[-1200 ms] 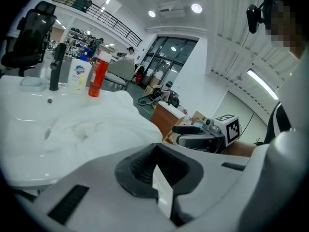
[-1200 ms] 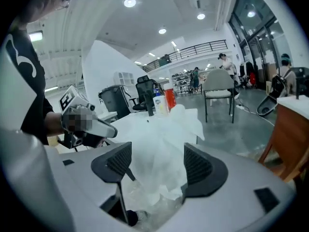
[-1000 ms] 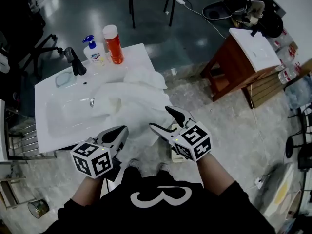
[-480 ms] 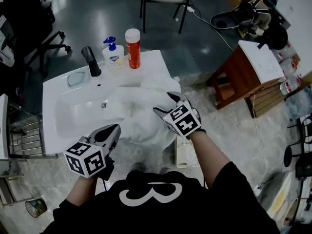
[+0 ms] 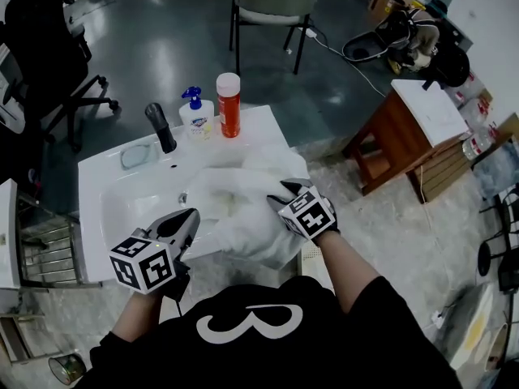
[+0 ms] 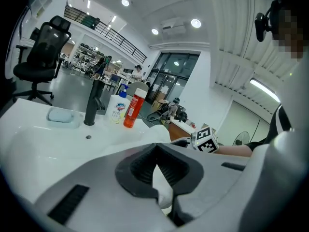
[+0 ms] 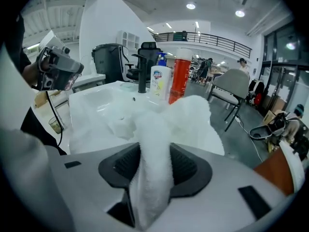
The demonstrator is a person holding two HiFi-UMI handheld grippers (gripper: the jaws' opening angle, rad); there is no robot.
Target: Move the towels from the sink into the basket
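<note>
White towels lie heaped in the white sink and spill over its right front corner. My right gripper points down into the heap. Its jaws have just been closing and are shut on a raised fold of towel that fills the gap between the pads. In the right gripper view the gripper has more towel bunched beyond it. My left gripper hovers at the sink's front edge, left of the heap, its tips together and nothing clearly held. The gap below the tips shows only white.
A black faucet, a soap dish, a pump bottle and an orange bottle stand along the sink's back. A white slatted container sits on the floor under my right arm. A wooden stand is to the right.
My right gripper has gone forward and down from the sink's front onto the towel heap and closed on a fold. The left gripper has shifted along the sink's front edge.
</note>
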